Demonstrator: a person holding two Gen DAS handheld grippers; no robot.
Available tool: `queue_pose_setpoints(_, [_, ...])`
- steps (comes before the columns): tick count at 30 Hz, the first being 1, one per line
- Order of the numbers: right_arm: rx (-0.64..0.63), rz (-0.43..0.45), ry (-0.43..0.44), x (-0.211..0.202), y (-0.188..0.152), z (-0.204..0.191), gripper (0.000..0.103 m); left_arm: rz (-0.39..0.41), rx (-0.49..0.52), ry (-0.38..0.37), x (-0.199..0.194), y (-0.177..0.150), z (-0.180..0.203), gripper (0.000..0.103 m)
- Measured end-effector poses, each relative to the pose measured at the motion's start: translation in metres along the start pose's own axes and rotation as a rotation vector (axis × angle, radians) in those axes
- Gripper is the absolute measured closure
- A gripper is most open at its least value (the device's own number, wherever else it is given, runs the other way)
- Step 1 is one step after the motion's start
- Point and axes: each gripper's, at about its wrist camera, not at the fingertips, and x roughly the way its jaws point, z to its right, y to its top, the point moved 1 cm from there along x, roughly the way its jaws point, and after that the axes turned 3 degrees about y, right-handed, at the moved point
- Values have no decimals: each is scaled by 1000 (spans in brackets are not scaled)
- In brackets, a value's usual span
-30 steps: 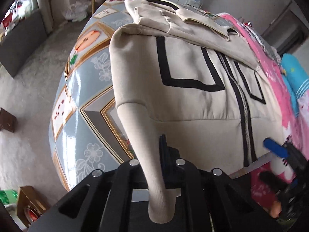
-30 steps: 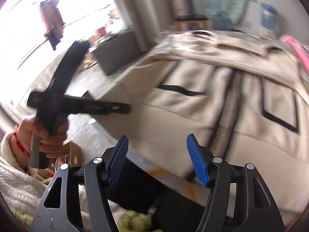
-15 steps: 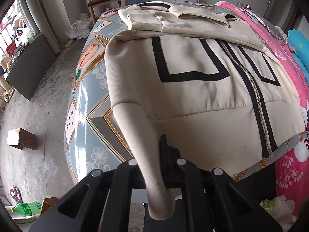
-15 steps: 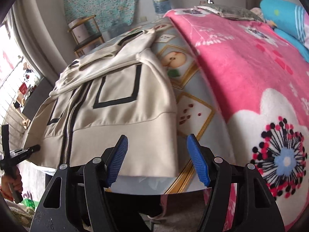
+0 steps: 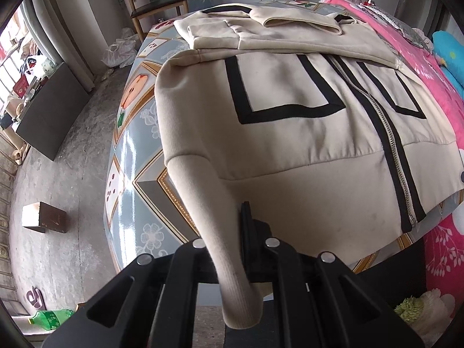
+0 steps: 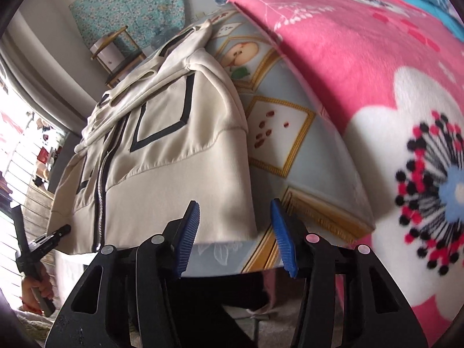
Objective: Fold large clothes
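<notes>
A cream zip-up hoodie (image 5: 290, 133) with black square outlines lies spread on the patterned bed, its hood folded down at the far end. My left gripper (image 5: 232, 249) is shut on the hoodie's near left hem corner, and the pinched cloth hangs down between the fingers. In the right wrist view the same hoodie (image 6: 179, 156) shows its other hem corner between the blue pads (image 6: 190, 232) of my right gripper (image 6: 236, 232), whose jaws are closing; the pads do not touch the cloth. The left gripper (image 6: 43, 240) shows at the far left there, in a hand.
The bed sheet (image 5: 127, 156) has tile-like pictures; a pink flowered blanket (image 6: 377, 87) covers the bed's right side. A wooden chair (image 5: 153, 5) stands beyond the bed. A small box (image 5: 43, 217), a dark cabinet (image 5: 49, 110) and a green bottle (image 5: 49, 317) are on the floor to the left.
My right gripper swung from the left part of the hoodie to its right hem corner, then came closer with its jaws narrowing. The left gripper kept its hold and turned a little.
</notes>
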Motion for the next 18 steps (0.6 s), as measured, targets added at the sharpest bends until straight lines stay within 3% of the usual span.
queue_pose_setpoints(8, [8, -14, 37, 2, 2, -7, 62, 2, 4, 2, -1, 0, 0, 95])
queue_pose_setpoints(18, [126, -32, 125, 4, -7, 2, 67, 2, 7, 3, 0, 0, 0, 94])
